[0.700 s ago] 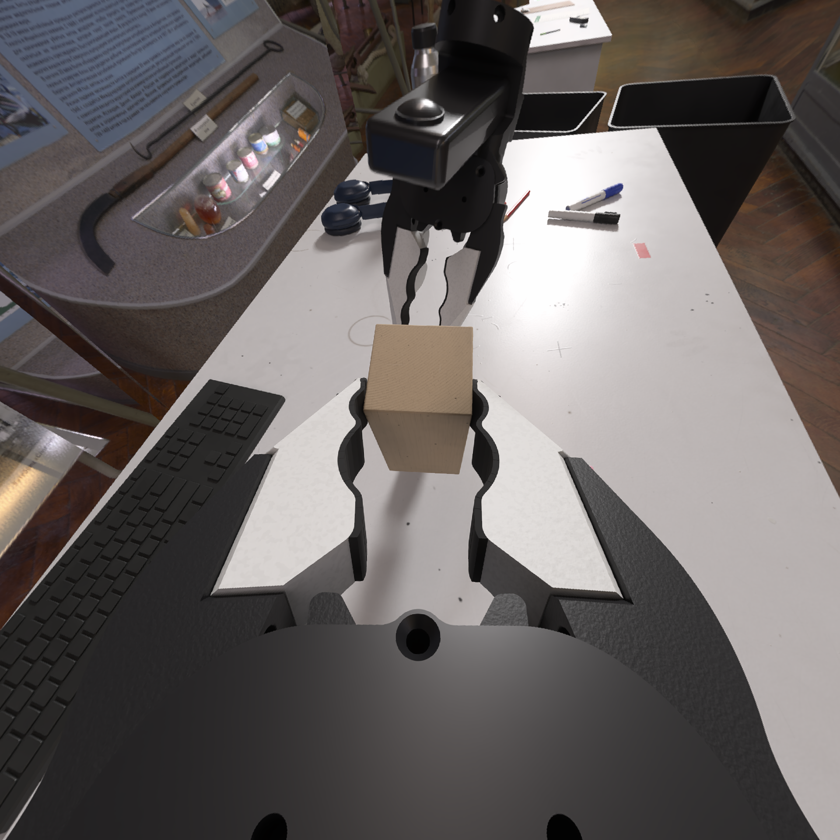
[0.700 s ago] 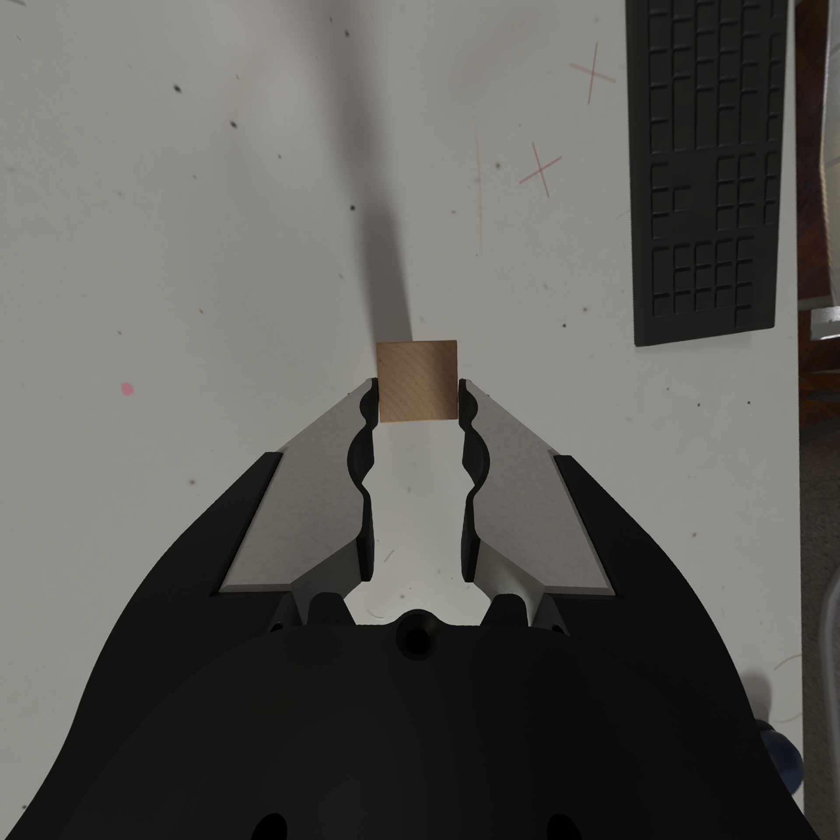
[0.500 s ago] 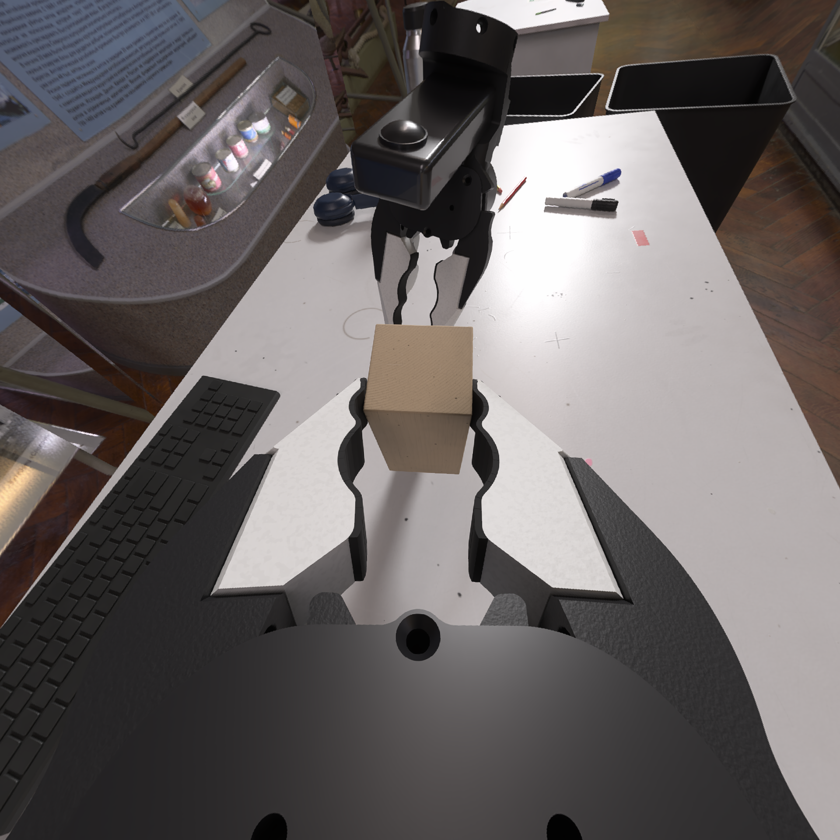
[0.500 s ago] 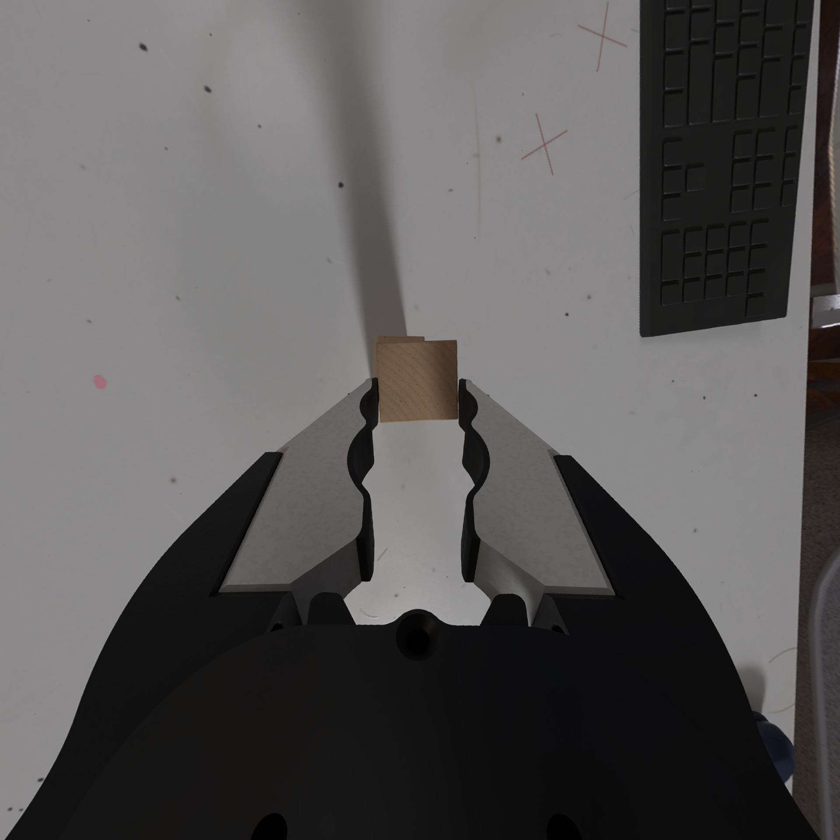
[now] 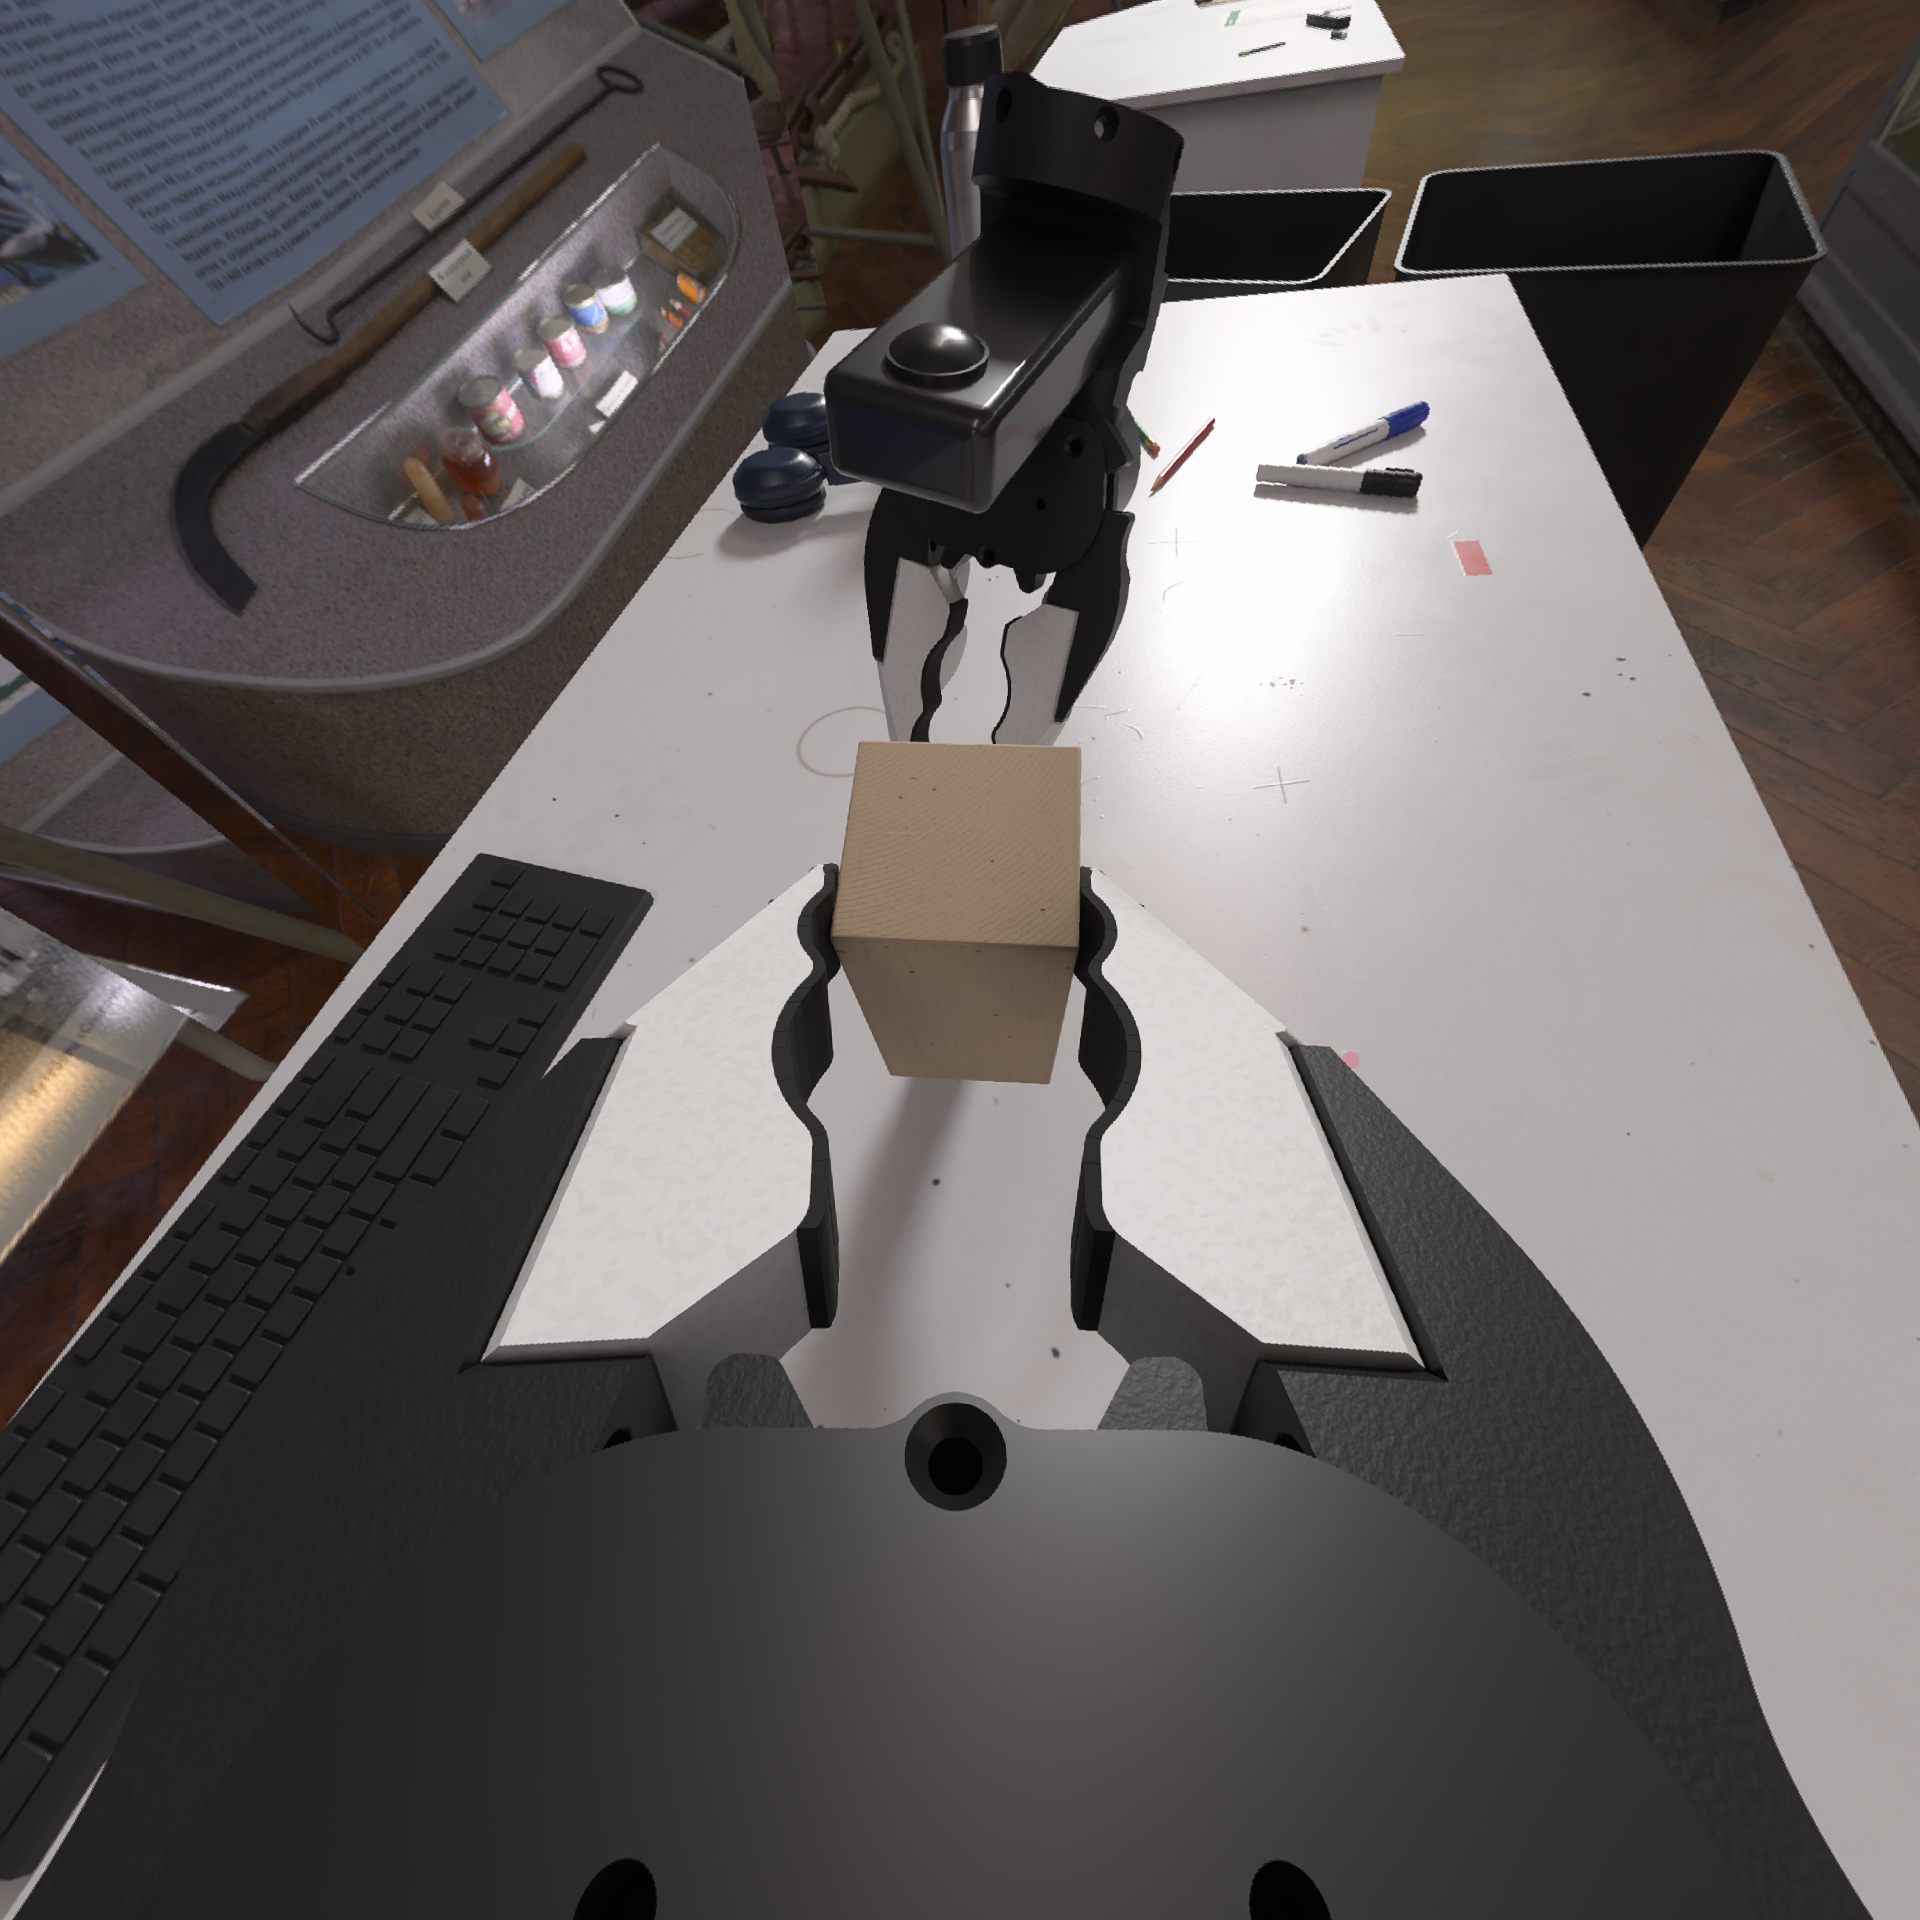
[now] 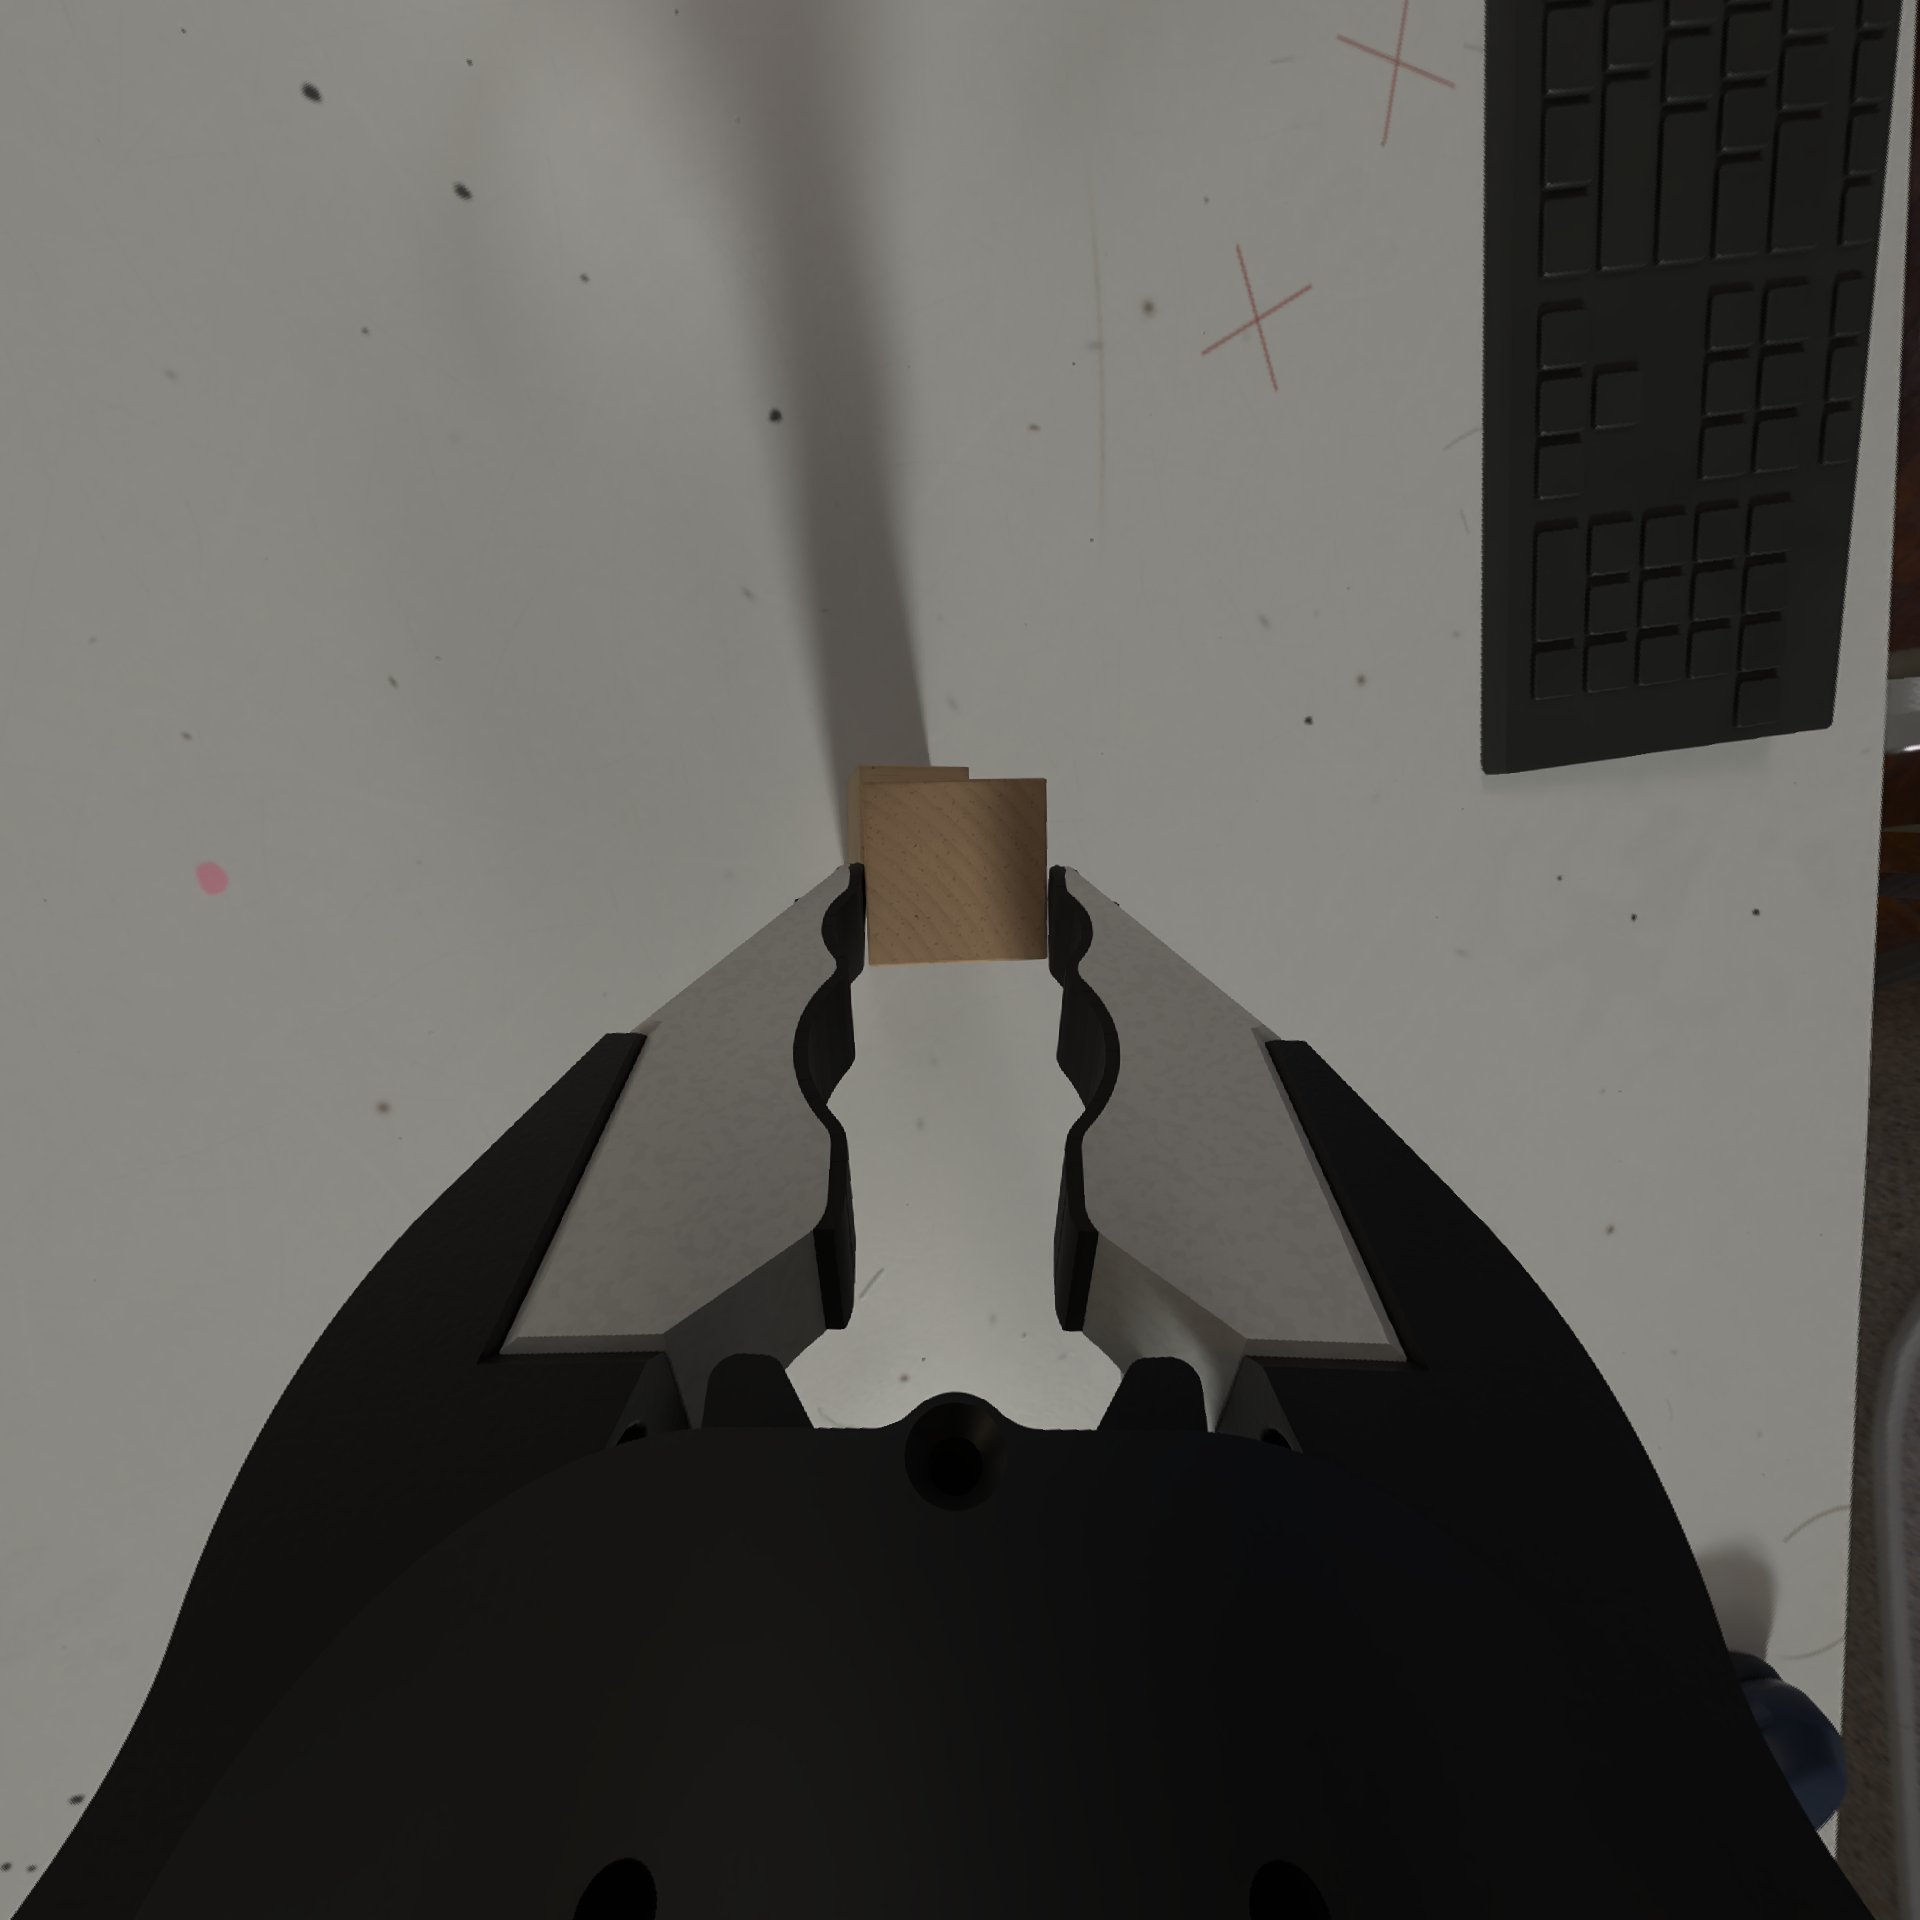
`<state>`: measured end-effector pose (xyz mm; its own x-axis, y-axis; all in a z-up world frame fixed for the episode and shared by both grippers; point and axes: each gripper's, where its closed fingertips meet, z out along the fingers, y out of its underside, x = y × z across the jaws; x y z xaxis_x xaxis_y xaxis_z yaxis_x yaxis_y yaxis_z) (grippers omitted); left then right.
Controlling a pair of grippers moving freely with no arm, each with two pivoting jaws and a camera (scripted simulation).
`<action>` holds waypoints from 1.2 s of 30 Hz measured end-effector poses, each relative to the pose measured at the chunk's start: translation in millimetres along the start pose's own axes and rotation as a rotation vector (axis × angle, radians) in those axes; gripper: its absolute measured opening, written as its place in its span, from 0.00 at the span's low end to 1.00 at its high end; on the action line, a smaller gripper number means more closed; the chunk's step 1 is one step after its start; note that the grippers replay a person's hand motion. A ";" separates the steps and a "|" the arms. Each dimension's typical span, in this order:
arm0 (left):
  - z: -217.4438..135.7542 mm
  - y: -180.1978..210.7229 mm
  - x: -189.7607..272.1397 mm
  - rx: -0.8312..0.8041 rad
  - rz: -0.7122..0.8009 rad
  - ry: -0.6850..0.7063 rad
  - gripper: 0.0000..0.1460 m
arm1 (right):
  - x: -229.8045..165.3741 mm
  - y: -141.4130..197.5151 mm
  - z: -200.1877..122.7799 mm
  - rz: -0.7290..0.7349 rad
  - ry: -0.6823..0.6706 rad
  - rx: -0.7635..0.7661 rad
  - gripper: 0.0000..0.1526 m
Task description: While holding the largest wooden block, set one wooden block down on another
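The largest wooden block (image 5: 961, 904) is clamped between the fingertips of the left gripper (image 5: 958, 925) and kept clear of the white table (image 5: 1455, 935), so the holding part of the task is judged to be in hand. A smaller block (image 6: 956, 871) is pinched at the tips of the right gripper (image 6: 954, 914), which is pointed straight down at the table. Just beyond and beneath that block, the edge of a third block (image 6: 909, 774) can be made out, slightly offset to the gripper's left. Whether the two are already touching cannot be told. The stacking is judged nearly done: the final lowering and the release are left. A keyboard (image 6: 1683, 374) lies well apart, to the gripper's right.
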<state>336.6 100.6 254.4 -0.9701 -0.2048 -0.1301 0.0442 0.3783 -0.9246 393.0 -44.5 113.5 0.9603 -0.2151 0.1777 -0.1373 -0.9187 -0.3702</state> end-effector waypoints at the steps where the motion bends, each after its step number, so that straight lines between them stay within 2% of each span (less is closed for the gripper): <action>1: -0.1 0.1 -0.1 -0.002 0.000 -0.001 0.31 | 0.1 -0.2 0.1 0.000 0.000 0.002 0.23; 4: -0.1 0.5 0.2 -0.004 0.000 0.002 0.31 | 0.4 -0.9 0.2 0.005 0.011 0.009 0.23; 9: -2.2 -0.7 0.8 0.002 -0.001 0.003 0.31 | 1.1 -7.4 -8.4 0.036 0.036 0.108 0.36; 16: -7.6 -2.9 0.3 0.014 -0.003 0.002 0.31 | -3.1 -10.7 -56.1 0.124 0.126 0.410 0.38; 22: -15.7 -7.0 -1.2 0.037 -0.006 -0.009 0.31 | -13.9 -7.9 -104.3 0.294 0.223 0.745 0.37; 25: -19.9 -9.2 -0.9 0.050 -0.006 -0.010 0.31 | -17.4 -6.1 -116.7 0.388 0.260 0.827 0.37; 28: -22.8 -10.8 0.5 0.057 -0.005 -0.008 0.31 | -4.1 14.9 -110.9 0.540 0.351 0.711 0.34; 29: -23.5 -11.4 1.3 0.059 -0.003 -0.007 0.31 | 1.2 24.3 -105.0 0.612 0.364 0.655 0.27; 31: -24.9 -12.5 2.8 0.062 0.004 -0.006 0.31 | 10.8 41.7 -85.5 0.788 0.346 0.560 0.05; 32: -25.5 -13.0 3.2 0.061 0.008 -0.008 0.31 | 12.8 49.6 -70.4 0.885 0.313 0.507 0.01; 34: -27.4 -14.1 4.5 0.065 0.012 -0.008 0.31 | 9.3 67.4 -33.6 1.044 0.239 0.326 0.00; 36: -30.1 -15.0 6.0 0.070 0.012 -0.006 0.31 | 5.8 88.7 -3.1 1.107 0.260 0.134 0.00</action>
<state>323.0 120.8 278.3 -0.9681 -0.2056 -0.1435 0.0730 0.3166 -0.9457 385.7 -128.2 84.6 0.2471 -0.9604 -0.1289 -0.8339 -0.1430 -0.5330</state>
